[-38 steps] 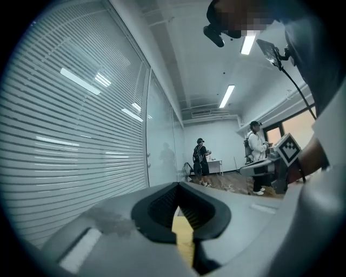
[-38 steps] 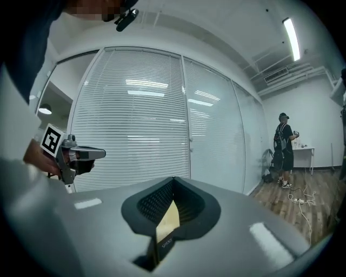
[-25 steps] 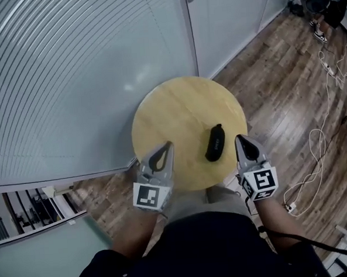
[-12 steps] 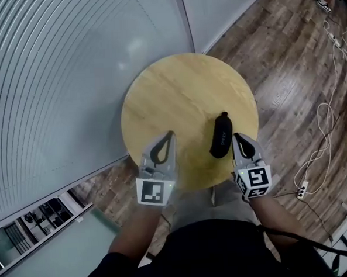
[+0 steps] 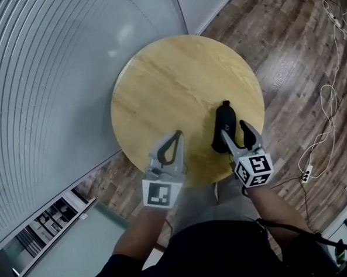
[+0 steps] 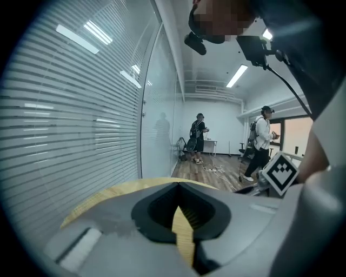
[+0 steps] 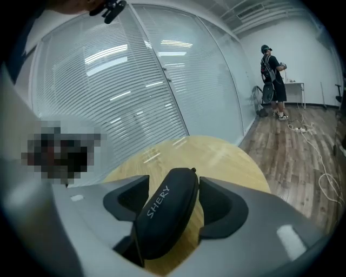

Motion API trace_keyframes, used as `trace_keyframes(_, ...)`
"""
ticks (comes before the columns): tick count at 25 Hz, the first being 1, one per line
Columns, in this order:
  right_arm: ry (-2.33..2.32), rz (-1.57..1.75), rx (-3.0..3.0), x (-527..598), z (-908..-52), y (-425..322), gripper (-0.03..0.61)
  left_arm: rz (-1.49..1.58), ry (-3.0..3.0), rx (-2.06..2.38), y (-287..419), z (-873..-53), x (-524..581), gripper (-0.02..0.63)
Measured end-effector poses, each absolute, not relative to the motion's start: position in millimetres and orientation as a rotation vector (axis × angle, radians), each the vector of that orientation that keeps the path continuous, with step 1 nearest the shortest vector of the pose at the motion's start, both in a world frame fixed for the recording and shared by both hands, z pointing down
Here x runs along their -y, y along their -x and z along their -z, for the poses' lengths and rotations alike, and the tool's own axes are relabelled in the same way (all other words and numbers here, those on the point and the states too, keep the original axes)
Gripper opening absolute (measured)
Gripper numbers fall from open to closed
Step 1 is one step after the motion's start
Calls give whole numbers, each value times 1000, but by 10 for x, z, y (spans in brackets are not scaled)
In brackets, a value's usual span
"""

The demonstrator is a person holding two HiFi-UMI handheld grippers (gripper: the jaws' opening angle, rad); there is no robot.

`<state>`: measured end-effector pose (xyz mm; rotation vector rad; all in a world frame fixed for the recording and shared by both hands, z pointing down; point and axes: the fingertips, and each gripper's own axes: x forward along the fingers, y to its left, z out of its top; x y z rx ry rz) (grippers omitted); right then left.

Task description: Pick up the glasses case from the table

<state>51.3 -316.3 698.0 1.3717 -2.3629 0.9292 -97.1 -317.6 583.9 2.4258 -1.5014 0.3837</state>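
A black glasses case (image 5: 224, 126) lies on the right part of the round wooden table (image 5: 170, 76), pointing away from me. My right gripper (image 5: 232, 128) is at the case's near end with its jaws opening, one on each side of the case. In the right gripper view the case (image 7: 165, 216) fills the gap of that gripper (image 7: 173, 181), and I cannot see the pads pressing on it. My left gripper (image 5: 178, 133) hovers over the table's near edge, left of the case, shut and empty. In the left gripper view the left gripper (image 6: 177, 185) has its tips together over the table (image 6: 102, 197).
A glass wall with blinds (image 5: 47, 84) curves along the left and behind the table. Wooden floor surrounds the table, with white cables (image 5: 329, 96) and a power strip (image 5: 307, 173) at the right. Two people (image 6: 197, 138) (image 6: 259, 143) stand far back in the room.
Both grippers have come down toward the table. The right gripper went from shut to open and now straddles the near end of the case. The left stays shut.
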Motion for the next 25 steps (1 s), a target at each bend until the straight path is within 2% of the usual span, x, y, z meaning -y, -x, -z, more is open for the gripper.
trace_keyframes(7,-1342,-1108,2330,3167,-7227,-489,337,-398,-2395,1493,936,-5948,3096,3)
trace_keyframes(13,-1262,-1150,2325,3212,-7268,-238,337,-380,-2376,1522,1002,-5922,3084,3)
trace_keyframes(19,-1253,-1334,2284,3252,-7371,-199,335,-400,-2365,1549,1071,-5873,3001,3)
trace_keyframes(25,-1223,-1320,2344,3234,-7172,-193,324,-415,-2364,1555,1153,-5782,2941,3)
